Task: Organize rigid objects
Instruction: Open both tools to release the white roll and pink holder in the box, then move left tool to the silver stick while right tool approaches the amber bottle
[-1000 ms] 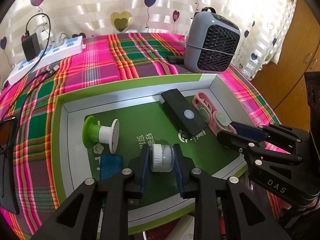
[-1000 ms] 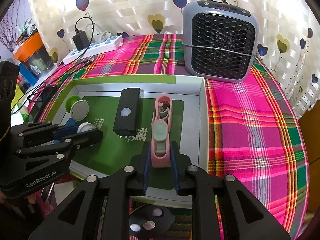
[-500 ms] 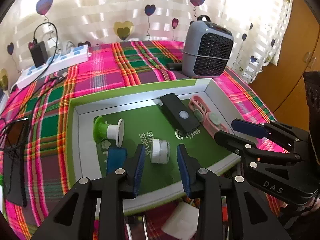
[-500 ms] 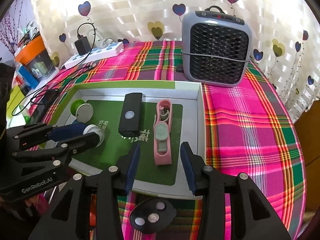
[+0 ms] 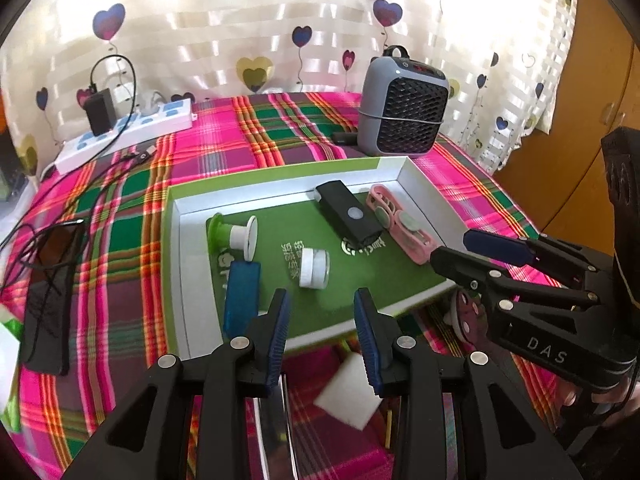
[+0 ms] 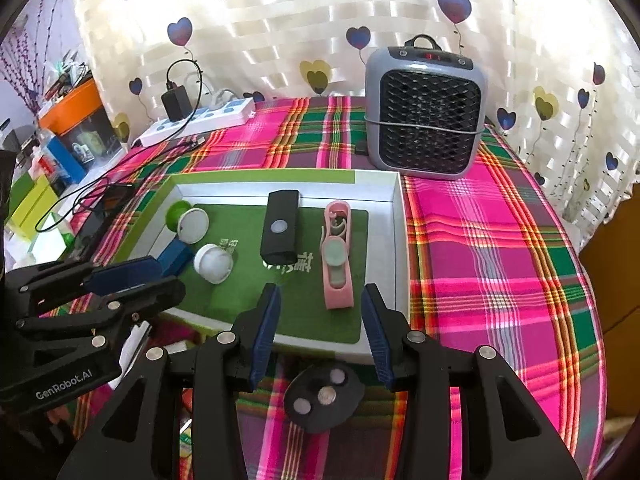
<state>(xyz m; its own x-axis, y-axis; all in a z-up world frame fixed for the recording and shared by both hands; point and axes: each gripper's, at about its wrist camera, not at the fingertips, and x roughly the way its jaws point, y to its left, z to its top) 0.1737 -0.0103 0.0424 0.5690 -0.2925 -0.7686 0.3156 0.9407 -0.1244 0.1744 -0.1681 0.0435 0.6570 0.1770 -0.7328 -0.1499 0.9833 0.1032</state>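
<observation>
A shallow box with a green floor lies on the plaid cloth. In it lie a small white jar, a green and white spool, a blue block, a black rectangular device and a pink tool. My left gripper is open and empty, just short of the box's near edge, behind the jar. My right gripper is open and empty, just behind the pink tool, over the box's near edge. The jar also shows in the right wrist view.
A grey heater stands behind the box. A white power strip with a black charger and cables lies at the back left. A black phone lies left of the box. A black disc, a white pad and a metal strip lie in front.
Both grippers opened, letting go of the white jar and the pink tool, and pulled back toward me out of the box. Both objects stay lying in the box.
</observation>
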